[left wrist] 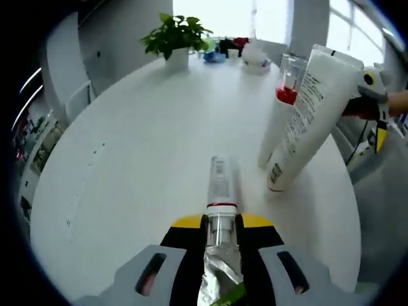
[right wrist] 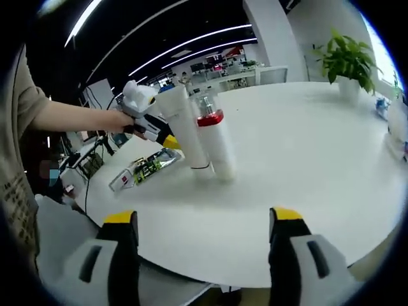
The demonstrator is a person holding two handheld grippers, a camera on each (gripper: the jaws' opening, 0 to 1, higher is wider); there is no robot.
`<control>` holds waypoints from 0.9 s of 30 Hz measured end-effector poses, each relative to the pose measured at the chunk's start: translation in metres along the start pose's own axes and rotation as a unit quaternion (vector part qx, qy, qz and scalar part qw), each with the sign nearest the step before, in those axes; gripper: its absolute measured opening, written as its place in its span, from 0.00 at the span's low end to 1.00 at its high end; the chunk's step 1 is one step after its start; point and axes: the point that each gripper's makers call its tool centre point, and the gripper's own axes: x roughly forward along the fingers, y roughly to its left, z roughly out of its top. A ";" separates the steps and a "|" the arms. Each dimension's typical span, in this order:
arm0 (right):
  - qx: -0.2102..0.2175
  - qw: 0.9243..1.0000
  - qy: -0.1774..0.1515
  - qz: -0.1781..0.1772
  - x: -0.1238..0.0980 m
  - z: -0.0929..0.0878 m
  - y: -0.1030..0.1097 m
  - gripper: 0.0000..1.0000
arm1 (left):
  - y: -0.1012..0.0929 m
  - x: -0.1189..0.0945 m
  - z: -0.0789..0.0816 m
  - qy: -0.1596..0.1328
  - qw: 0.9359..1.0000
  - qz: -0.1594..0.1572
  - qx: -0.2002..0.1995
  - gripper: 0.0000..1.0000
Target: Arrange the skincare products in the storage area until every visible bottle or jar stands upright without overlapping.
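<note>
My left gripper [left wrist: 222, 224] is shut on a silver tube [left wrist: 220, 271] whose clear cap with a red ring [left wrist: 220, 185] points forward, low over the white table [left wrist: 127, 159]. A large white tube [left wrist: 309, 115] stands cap-down and leans to the right. Touching it from behind is a white bottle with a red band [left wrist: 288, 94] and a clear top. In the right gripper view, the white tube [right wrist: 183, 127] and the red-banded bottle [right wrist: 215, 143] stand side by side. Left of them the left gripper [right wrist: 167, 143] holds the silver tube [right wrist: 143, 171]. My right gripper [right wrist: 203, 218] is open with nothing between its jaws.
A potted plant [left wrist: 175, 38] stands at the table's far edge beside a blue dish [left wrist: 213, 56] and a white object [left wrist: 255, 54]. The plant [right wrist: 347, 60] also shows in the right gripper view. A person's arm [right wrist: 70, 118] reaches in from the left. The table's rim [right wrist: 191, 271] curves close below my right jaws.
</note>
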 end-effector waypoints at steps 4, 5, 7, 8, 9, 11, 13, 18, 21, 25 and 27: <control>-0.008 1.000 -0.003 0.012 0.001 0.002 0.010 0.83 | -0.009 -0.016 -0.002 0.005 1.000 -0.007 0.007 0.15; -0.009 1.000 -0.004 0.014 0.001 0.003 0.012 0.83 | -0.011 -0.019 -0.002 0.005 1.000 -0.009 0.008 0.15; -0.013 1.000 -0.008 0.018 0.000 0.005 0.016 0.83 | -0.019 -0.027 -0.003 0.006 1.000 -0.015 0.013 0.15; -0.014 1.000 -0.010 0.022 0.000 0.007 0.019 0.82 | -0.025 -0.032 -0.003 0.007 1.000 -0.021 0.016 0.15; -0.015 0.999 -0.012 0.026 -0.001 0.008 0.021 0.81 | -0.029 -0.035 -0.003 0.008 1.000 -0.024 0.019 0.15; -0.019 0.999 -0.013 0.033 -0.002 0.010 0.026 0.78 | -0.039 -0.042 -0.002 0.011 0.999 -0.030 0.030 0.15; -0.022 0.999 -0.016 0.038 -0.003 0.013 0.028 0.77 | -0.041 -0.048 -0.003 0.013 0.999 -0.023 0.039 0.15; -0.031 0.998 -0.022 0.044 -0.007 0.018 0.034 0.76 | -0.050 -0.061 -0.009 0.015 0.999 -0.015 0.043 0.15; -0.040 0.998 -0.024 0.050 -0.008 0.020 0.039 0.76 | -0.055 -0.067 -0.012 0.013 0.999 -0.011 0.036 0.15; -0.050 0.996 -0.024 0.064 -0.008 0.023 0.048 0.75 | -0.067 -0.074 -0.012 0.010 0.999 -0.015 0.033 0.15; -0.057 0.996 -0.024 0.071 -0.006 0.026 0.052 0.74 | -0.075 -0.078 -0.011 0.010 0.999 -0.019 0.038 0.15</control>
